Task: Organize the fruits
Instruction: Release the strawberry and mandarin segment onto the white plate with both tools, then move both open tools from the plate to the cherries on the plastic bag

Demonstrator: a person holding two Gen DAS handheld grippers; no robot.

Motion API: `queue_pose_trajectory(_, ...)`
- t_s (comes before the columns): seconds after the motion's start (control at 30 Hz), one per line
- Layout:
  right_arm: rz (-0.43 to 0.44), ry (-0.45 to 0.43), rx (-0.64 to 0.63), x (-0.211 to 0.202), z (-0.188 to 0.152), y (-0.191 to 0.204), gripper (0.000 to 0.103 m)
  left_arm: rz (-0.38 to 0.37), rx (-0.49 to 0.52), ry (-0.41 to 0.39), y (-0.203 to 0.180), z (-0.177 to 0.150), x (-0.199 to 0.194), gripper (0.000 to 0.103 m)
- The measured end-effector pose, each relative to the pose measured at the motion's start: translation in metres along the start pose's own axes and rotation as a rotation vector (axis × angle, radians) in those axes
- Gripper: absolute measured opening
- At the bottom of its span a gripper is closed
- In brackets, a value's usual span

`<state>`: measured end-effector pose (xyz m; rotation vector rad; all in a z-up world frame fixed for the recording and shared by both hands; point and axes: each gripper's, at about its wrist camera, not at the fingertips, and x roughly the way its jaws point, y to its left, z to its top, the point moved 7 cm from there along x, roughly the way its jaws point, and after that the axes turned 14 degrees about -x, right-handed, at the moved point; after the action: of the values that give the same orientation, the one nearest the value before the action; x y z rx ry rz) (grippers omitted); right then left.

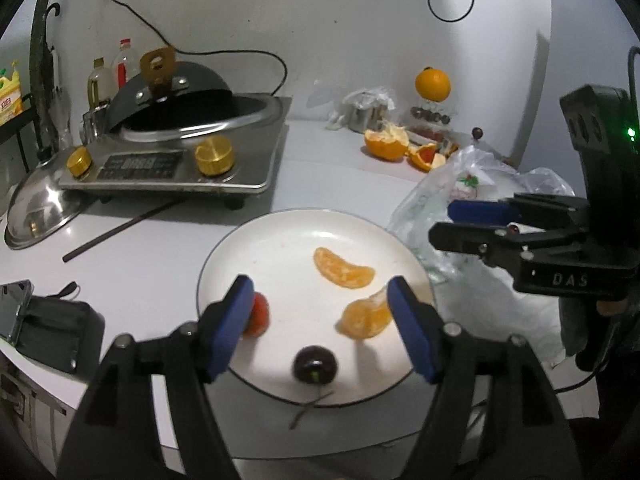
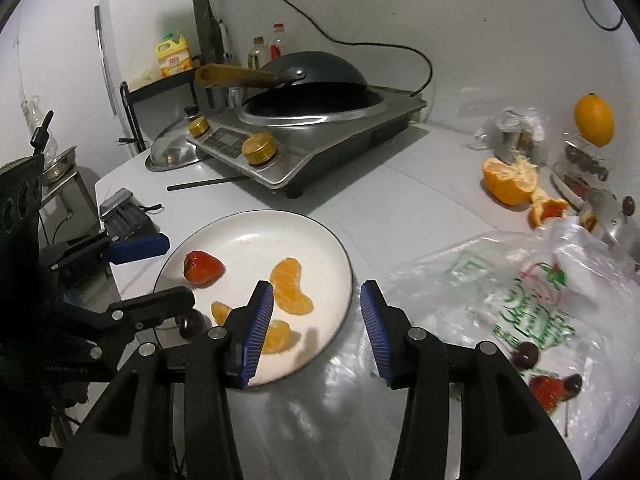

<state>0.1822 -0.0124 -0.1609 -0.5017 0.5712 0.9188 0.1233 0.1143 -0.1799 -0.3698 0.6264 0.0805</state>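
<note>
Though half-hidden by jaws, strawberry [image 1: 259,314].

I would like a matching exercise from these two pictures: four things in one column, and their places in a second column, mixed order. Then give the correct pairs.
Things:
1. strawberry
2. whole orange
3. dark wok
4. cherry with stem

Places:
A. tilted on the silver cooker
B. near edge of the white plate
C. far right, raised above the counter by the wall
D. left part of the white plate

Pairs: 1-D, 2-C, 3-A, 4-B
</note>
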Motion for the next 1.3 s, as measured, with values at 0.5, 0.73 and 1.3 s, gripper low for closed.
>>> queue_pose_trajectory(0.5,-0.050,-0.030,0.035,-0.050,-0.044,-0.035,0.048,-0.007,0.062,0.006,-0.059,-0.008,0.003,0.071)
queue_pose_trajectory(0.73,-0.083,-0.006,0.063,-0.058,-0.074,-0.063,0.048,-0.018,0.085,0.025,-0.088,-0.016,0.011,0.071)
queue_pose_trajectory(1.3,-0.118,0.118,0.003,-0.019,-0.111,-0.086,0.047,-0.043,0.136,0.055,-0.128,-0.020,0.029,0.071)
